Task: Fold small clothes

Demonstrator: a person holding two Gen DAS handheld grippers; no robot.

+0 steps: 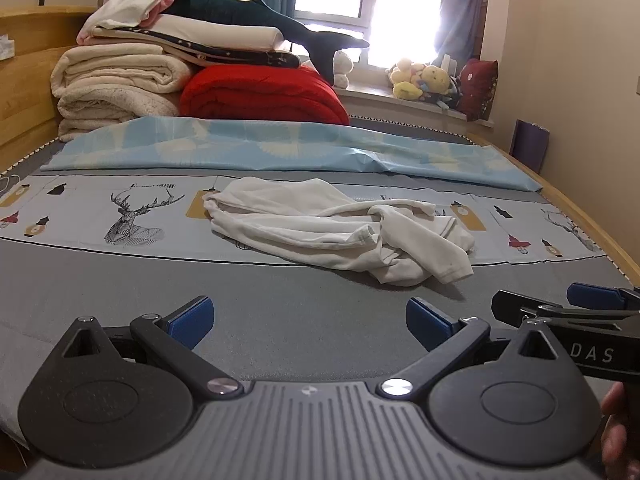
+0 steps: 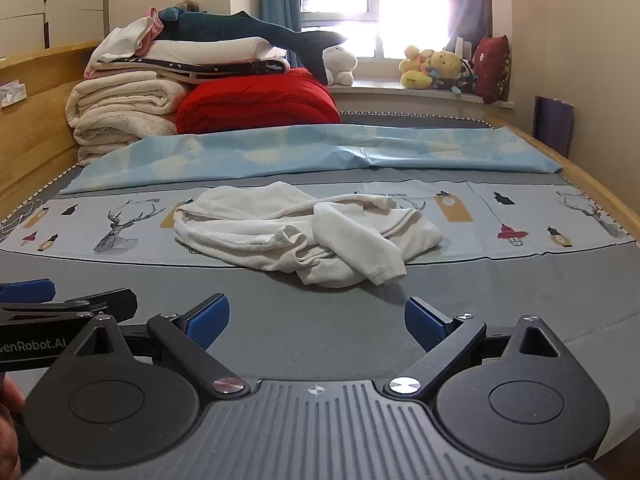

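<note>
Both sets of fingers stand wide apart and empty: the left gripper (image 1: 308, 320) and right gripper (image 2: 316, 320) hover side by side over the grey bed (image 2: 320, 300). Ahead lies the crumpled white garment (image 2: 296, 232), untouched, so folding has not begun; next it likely needs spreading flat. Readable: "GenRobot.AI", "DAS", and "HOME" on the sheet.

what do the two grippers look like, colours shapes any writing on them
Both match: the left gripper and right gripper have a ribbed dark grey body, two round black discs, black link arms with silver screws, and blue pads on the fingers. White lettering runs along their sides: "DAS" on one, "GenRobot.AI" on the other.
</note>
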